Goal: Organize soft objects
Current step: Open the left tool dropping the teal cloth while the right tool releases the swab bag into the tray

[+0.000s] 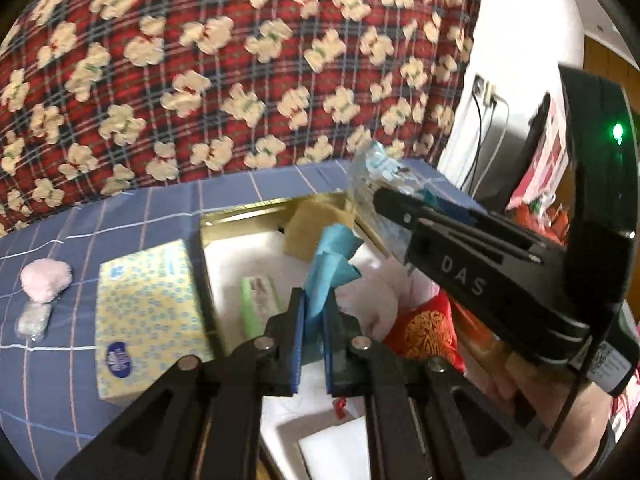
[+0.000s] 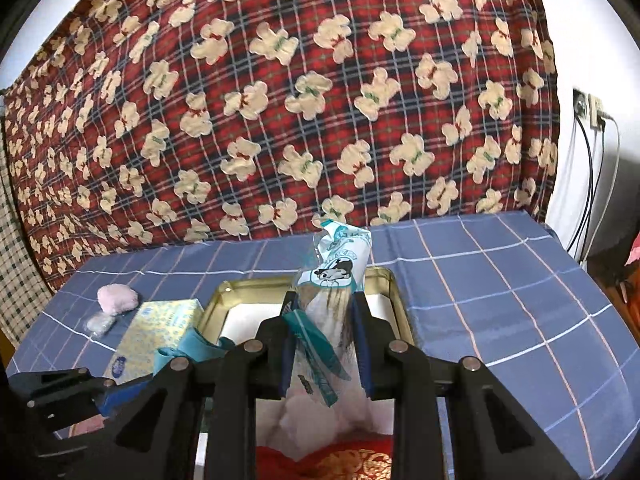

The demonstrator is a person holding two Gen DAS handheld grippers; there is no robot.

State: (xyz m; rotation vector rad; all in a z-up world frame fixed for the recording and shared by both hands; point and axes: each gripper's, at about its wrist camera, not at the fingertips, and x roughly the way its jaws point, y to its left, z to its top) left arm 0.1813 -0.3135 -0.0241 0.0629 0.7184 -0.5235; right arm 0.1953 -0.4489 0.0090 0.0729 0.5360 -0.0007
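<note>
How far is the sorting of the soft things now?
Done: a sponge and a red pouch lie in the gold tin. In hand: left gripper pinches a blue cloth; right gripper holds a clear printed bag. Left: pink pompom, small wrapped packet, tissue box on the cloth.

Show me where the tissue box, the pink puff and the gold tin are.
tissue box (image 1: 146,312), left wrist view, middle of its yellow top face.
pink puff (image 2: 118,298), right wrist view, centre of the fluffy ball.
gold tin (image 2: 394,300), right wrist view, its right-hand rim.
</note>
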